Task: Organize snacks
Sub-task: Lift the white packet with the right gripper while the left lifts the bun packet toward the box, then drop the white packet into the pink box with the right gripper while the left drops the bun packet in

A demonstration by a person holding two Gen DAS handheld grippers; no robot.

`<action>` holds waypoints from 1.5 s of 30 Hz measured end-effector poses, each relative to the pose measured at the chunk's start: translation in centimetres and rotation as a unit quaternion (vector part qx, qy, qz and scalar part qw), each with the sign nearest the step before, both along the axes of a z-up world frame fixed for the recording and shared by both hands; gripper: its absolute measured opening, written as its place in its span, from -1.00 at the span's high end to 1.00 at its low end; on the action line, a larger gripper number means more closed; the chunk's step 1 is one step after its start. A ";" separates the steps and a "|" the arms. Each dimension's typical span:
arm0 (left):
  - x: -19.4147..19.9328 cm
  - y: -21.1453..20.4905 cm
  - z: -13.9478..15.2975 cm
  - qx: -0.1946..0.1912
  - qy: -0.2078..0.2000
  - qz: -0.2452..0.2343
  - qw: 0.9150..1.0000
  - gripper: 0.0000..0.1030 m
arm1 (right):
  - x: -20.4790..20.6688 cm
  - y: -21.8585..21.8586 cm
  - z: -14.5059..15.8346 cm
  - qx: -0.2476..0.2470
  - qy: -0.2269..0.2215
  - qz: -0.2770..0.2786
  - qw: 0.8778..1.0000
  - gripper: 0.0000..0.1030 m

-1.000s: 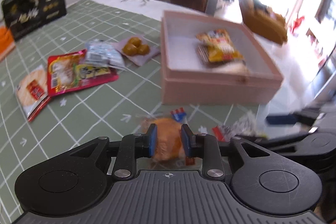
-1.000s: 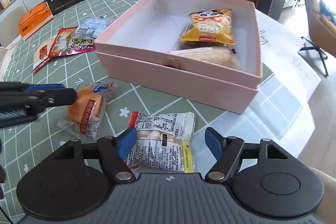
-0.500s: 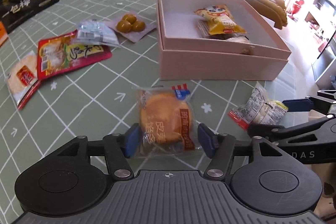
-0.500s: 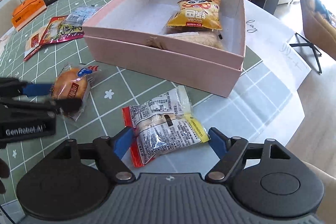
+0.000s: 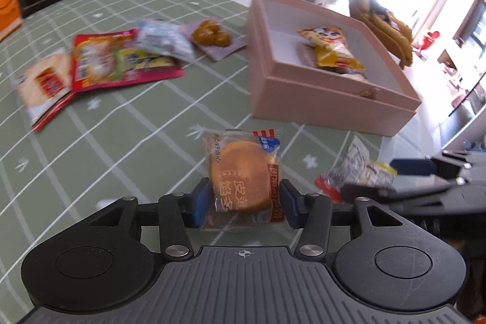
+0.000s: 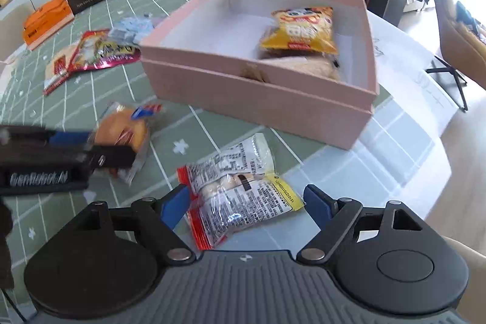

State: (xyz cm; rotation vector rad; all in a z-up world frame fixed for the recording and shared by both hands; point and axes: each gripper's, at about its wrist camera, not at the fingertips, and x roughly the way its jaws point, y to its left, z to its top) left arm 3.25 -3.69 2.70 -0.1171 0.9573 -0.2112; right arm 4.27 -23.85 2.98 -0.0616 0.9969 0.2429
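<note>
- Snacks lie scattered on the green checked desk (image 5: 127, 123); a pink box (image 6: 258, 99) at 12 o'clock already holds a yellow packet (image 6: 300, 28).
- Left hand-held gripper (image 5: 243, 204): jaws just closing, blue pads flanking the round cake packet (image 5: 243, 172), wrapper edges touching; a firm grip cannot be told.
- Right hand-held gripper (image 6: 247, 205): jaws wide apart, the clear printed packet (image 6: 240, 190) between them, unpressed.

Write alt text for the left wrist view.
The left gripper straddles a wrapped round cake on a green checked tablecloth, its jaws closing in. Behind sits an open pink box holding a yellow packet; more snacks lie left.
</note>
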 end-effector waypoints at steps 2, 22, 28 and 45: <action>-0.6 0.6 0.1 -0.003 0.005 0.007 1.000 -0.05 | 0.4 0.4 -0.2 0.006 0.003 0.003 1.000 -0.57; -0.9 1.2 0.0 -0.015 0.020 0.017 1.000 -0.05 | -3.1 0.6 -0.3 -0.016 0.011 0.101 0.995 -0.63; -1.3 1.5 -0.1 -0.023 0.015 0.021 0.999 -0.05 | -2.8 -1.2 0.2 -0.053 -0.015 0.061 0.997 -0.63; -1.4 1.0 -0.1 -0.013 0.015 0.026 0.999 -0.06 | -2.2 -2.8 1.2 -0.070 -0.011 0.052 0.996 -0.63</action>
